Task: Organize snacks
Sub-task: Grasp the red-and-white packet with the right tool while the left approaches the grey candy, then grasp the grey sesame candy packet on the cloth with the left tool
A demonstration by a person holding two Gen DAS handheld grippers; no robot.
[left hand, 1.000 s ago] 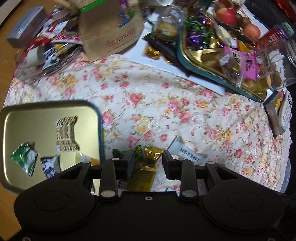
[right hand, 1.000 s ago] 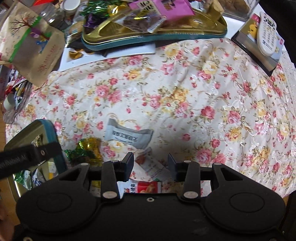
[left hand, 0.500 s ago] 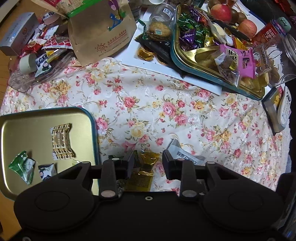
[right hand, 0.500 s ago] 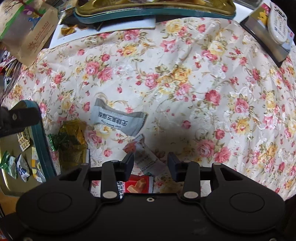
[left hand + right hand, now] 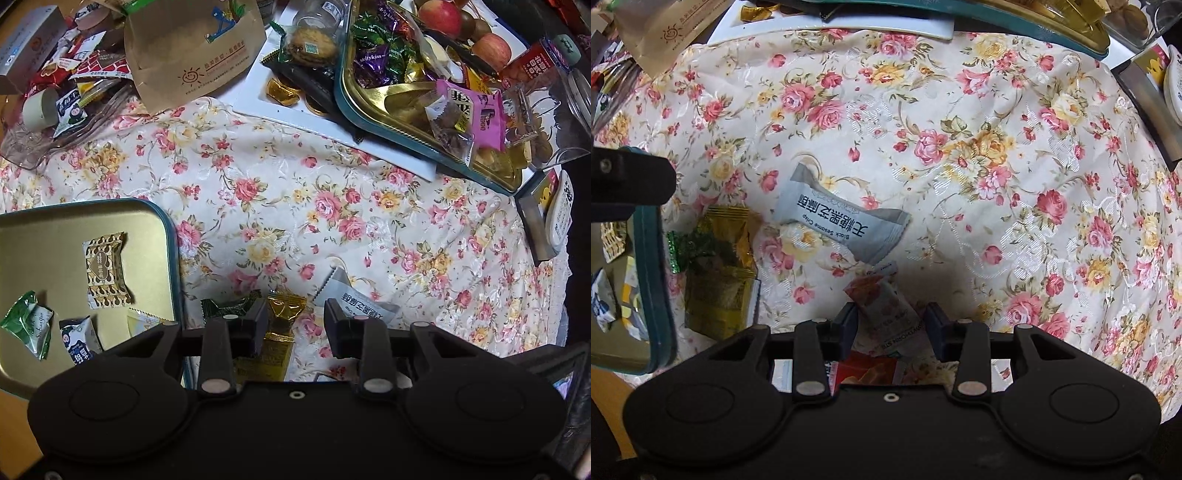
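Observation:
My left gripper [image 5: 293, 326] is open above a gold-wrapped snack [image 5: 275, 336] on the floral cloth, with a dark green candy [image 5: 227, 306] at its left finger. A gold tin tray with a teal rim [image 5: 171, 258] to the left holds several wrapped snacks. My right gripper [image 5: 891, 326] is open, its fingers on either side of a pale pink-and-white packet [image 5: 886, 310]; a red packet [image 5: 868, 371] lies beneath. A grey Black Sesame Crisp packet [image 5: 842, 225] lies ahead. The gold snack [image 5: 720, 280] and the tray rim [image 5: 652, 288] show at the left.
A second gold tray [image 5: 388, 92] full of sweets stands at the back right on a white board [image 5: 332, 136]. A brown paper bag [image 5: 192, 48] and a heap of snacks lie back left. A small box with a white device [image 5: 550, 218] is at the right edge.
The left gripper has drawn back and risen a little over the gold snack. The right gripper has moved down and forward, so the pink-and-white packet now sits between its fingers.

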